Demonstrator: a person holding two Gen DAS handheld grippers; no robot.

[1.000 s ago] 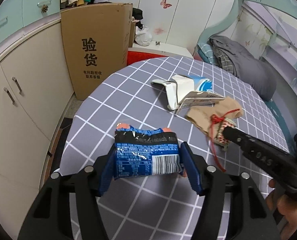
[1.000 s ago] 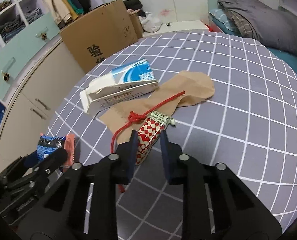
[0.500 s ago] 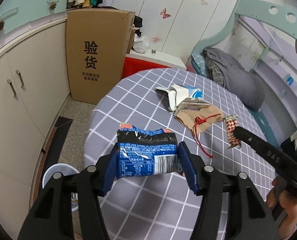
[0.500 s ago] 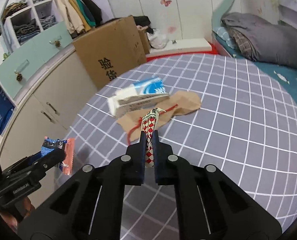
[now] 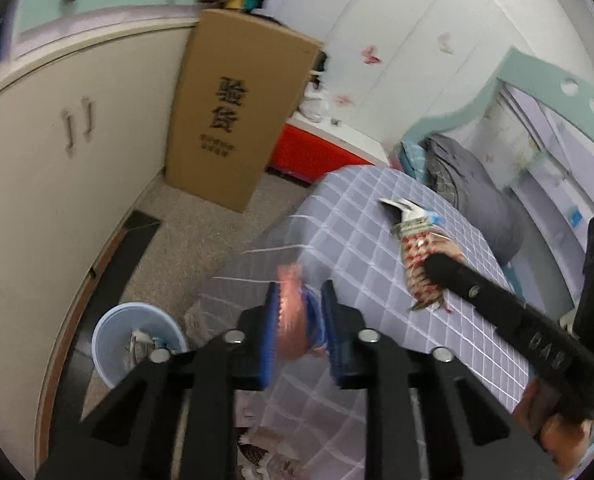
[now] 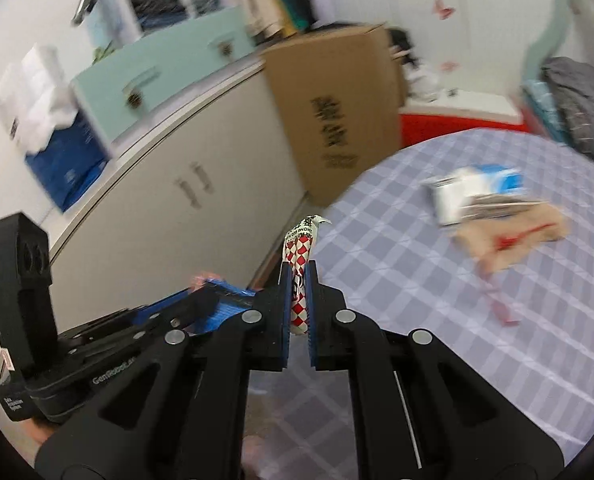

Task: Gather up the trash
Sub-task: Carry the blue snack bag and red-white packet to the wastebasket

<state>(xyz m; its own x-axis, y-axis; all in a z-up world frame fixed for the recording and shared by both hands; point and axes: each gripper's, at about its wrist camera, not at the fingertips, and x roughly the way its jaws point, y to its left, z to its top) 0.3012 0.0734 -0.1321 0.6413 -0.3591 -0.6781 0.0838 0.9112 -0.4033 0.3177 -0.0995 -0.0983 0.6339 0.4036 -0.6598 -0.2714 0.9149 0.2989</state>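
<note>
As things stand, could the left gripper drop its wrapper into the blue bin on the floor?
Probably yes. The blue bin stands open-topped on the floor, just left of the left gripper, whose closing jaws hold the blue wrapper. Nothing lies between them.

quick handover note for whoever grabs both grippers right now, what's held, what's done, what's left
Left gripper: fingers closing on the blue snack wrapper, held off the table edge.
Right gripper: shut on the red-and-white checked wrapper.
Blue bin: on the floor below the left gripper, some trash already inside.
Done: both wrappers lifted off the table.
Left: drop both in the bin, then collect the white-and-blue carton and the tan paper with red string.
</note>
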